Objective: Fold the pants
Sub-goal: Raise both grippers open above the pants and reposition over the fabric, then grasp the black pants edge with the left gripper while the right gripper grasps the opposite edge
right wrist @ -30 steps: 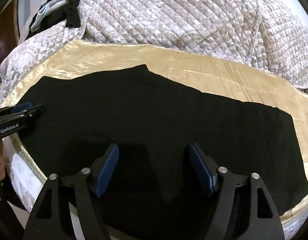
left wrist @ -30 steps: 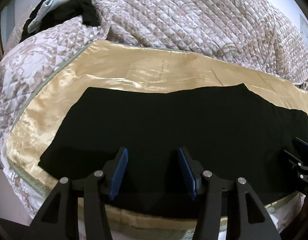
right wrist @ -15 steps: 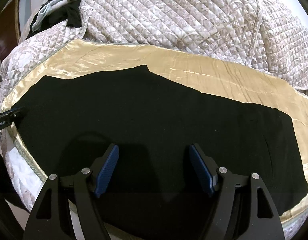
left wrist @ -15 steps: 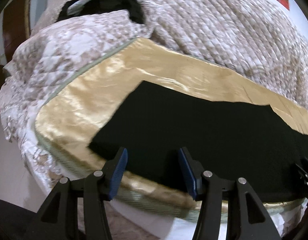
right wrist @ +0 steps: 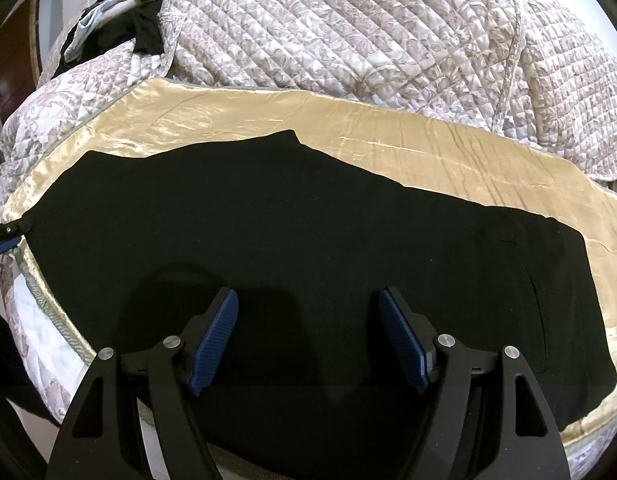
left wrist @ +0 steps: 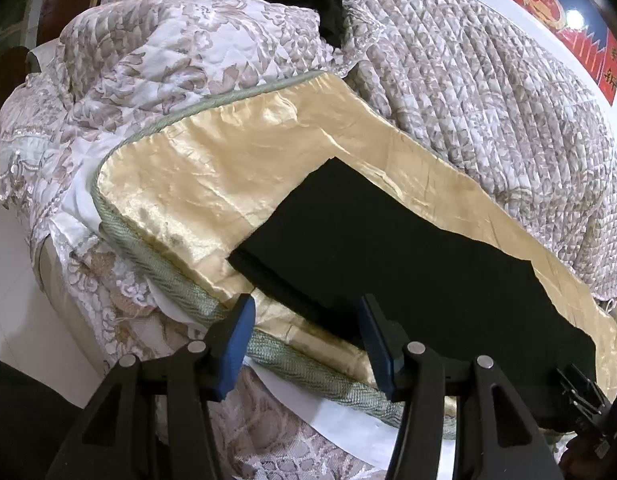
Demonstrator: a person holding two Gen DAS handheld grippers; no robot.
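Note:
Black pants (right wrist: 308, 240) lie flat along the front of a gold satin bedspread (right wrist: 448, 152), folded lengthwise. In the left wrist view the pants (left wrist: 408, 264) show their left end, a square hem corner. My left gripper (left wrist: 306, 332) is open and empty, just in front of that hem corner at the bed's edge. It also shows at the left edge of the right wrist view (right wrist: 2, 238). My right gripper (right wrist: 308, 328) is open and empty, low over the middle of the pants. Its body shows in the left wrist view (left wrist: 584, 396).
A quilted floral bedcover (right wrist: 368, 32) is bunched up behind the gold spread (left wrist: 212, 176). A pile of dark and pale clothes (right wrist: 116, 24) lies at the far left corner. A green corded bed edge (left wrist: 168, 276) runs along the front, with white floor (left wrist: 12, 320) below.
My left gripper has swung left along the pants to the hem end at the bed's corner. My right gripper has held still over the middle. Both stay open.

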